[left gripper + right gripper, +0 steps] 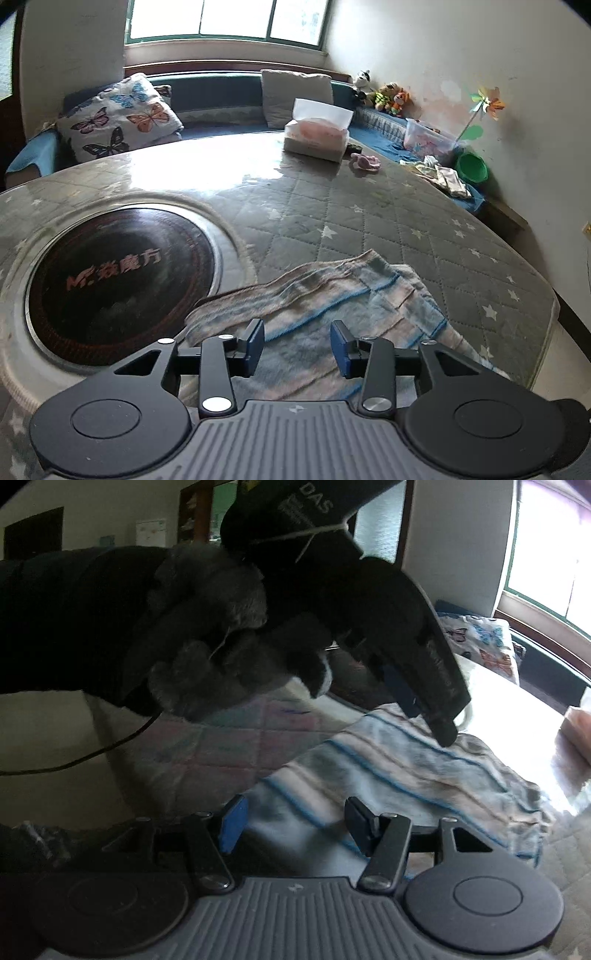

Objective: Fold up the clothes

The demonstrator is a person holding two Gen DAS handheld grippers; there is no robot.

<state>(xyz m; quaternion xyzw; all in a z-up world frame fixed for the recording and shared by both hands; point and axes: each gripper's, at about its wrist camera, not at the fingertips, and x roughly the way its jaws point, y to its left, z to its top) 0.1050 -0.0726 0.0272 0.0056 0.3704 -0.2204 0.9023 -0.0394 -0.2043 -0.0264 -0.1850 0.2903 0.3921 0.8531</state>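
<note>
A striped towel [332,288] in pale blue, pink and grey lies folded and rumpled on the quilted star-patterned table [369,214]. My left gripper [297,332] hovers over its near edge, jaws apart, with nothing pinched between the blue pads. In the right wrist view the same towel [406,771] stretches away to the right. My right gripper [295,808] stands open above its near end, pads off the cloth. A gloved hand [207,627] holds the left gripper [424,716] over the towel's far edge, its tips just above the fabric.
A round black cooker plate [118,277] is set into the table at left. A tissue box [317,133] and a small pink cloth [365,162] sit at the far side. A bench with a butterfly pillow [118,114], plastic box [424,138] and green bowl [471,168] rings the table.
</note>
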